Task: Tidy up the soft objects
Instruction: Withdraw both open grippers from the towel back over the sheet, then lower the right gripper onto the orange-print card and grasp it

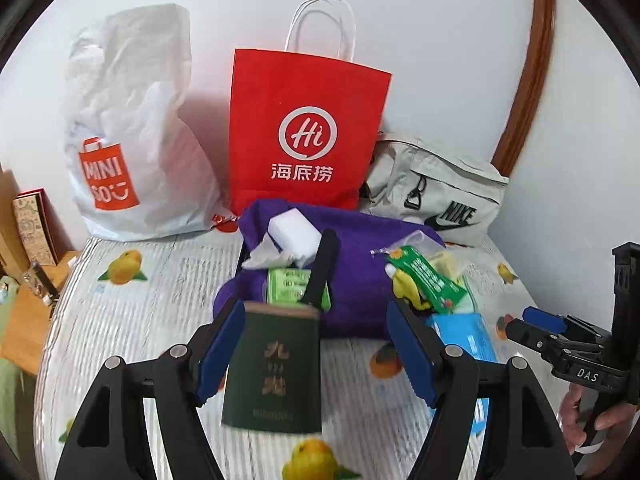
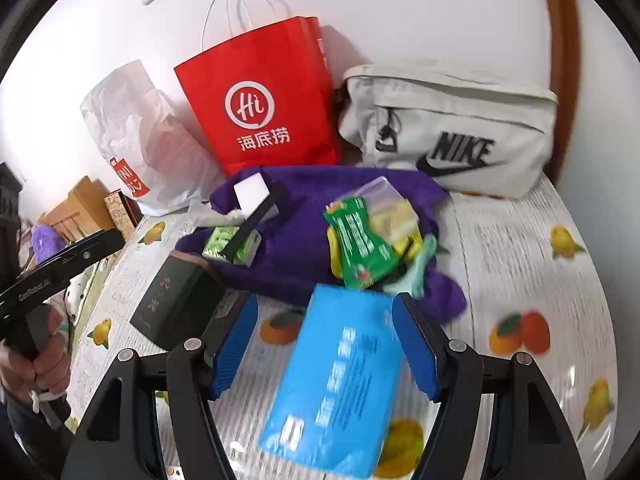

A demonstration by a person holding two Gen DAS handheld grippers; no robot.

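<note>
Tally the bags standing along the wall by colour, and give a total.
Red: 1, the red paper bag.
White: 1, the white plastic bag.
Pale grey: 1, the Nike bag, which lies beside the red one.
Total: 3 bags.

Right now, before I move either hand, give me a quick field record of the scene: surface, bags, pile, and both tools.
surface: fruit-print cover
bags at the wall: white Miniso bag, red paper bag, grey Nike bag
pile: purple cloth with white sponge, green packet and small green pack on it
left gripper: jaws open around dark green box, pads apart from it
right gripper: jaws open around blue tissue pack; contact unclear
</note>
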